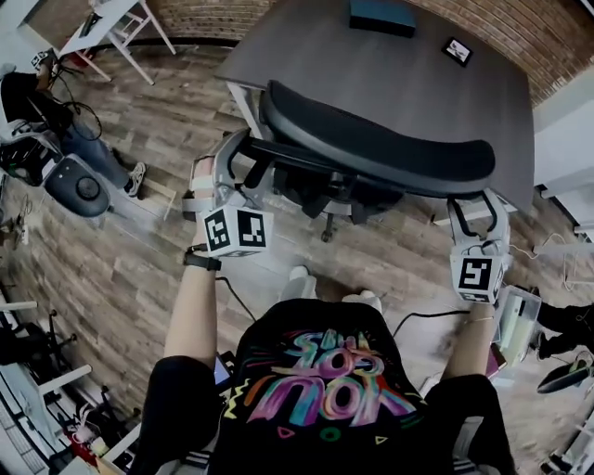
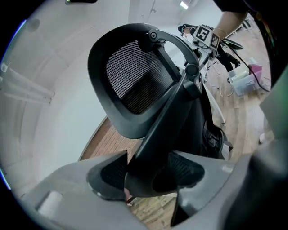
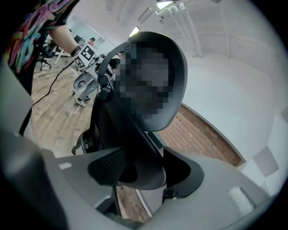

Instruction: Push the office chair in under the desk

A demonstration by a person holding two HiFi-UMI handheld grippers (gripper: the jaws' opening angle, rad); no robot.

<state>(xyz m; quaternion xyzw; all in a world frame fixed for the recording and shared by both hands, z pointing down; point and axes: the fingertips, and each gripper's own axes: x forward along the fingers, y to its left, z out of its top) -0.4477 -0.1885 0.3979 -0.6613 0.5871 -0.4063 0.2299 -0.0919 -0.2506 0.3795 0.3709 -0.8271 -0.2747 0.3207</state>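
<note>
The black office chair stands in front of me with its curved backrest at the near edge of the grey desk. Its seat is hidden below the backrest. My left gripper is shut on the left side of the chair's back frame; in the left gripper view both pads press the black frame bar. My right gripper is shut on the frame's right side. In the right gripper view its jaws clamp the bar below the backrest rim.
A dark box and a small marker card lie on the desk. A seated person with another chair is at the left. A white folding stand is at the back left. A plastic container and cables lie at the right.
</note>
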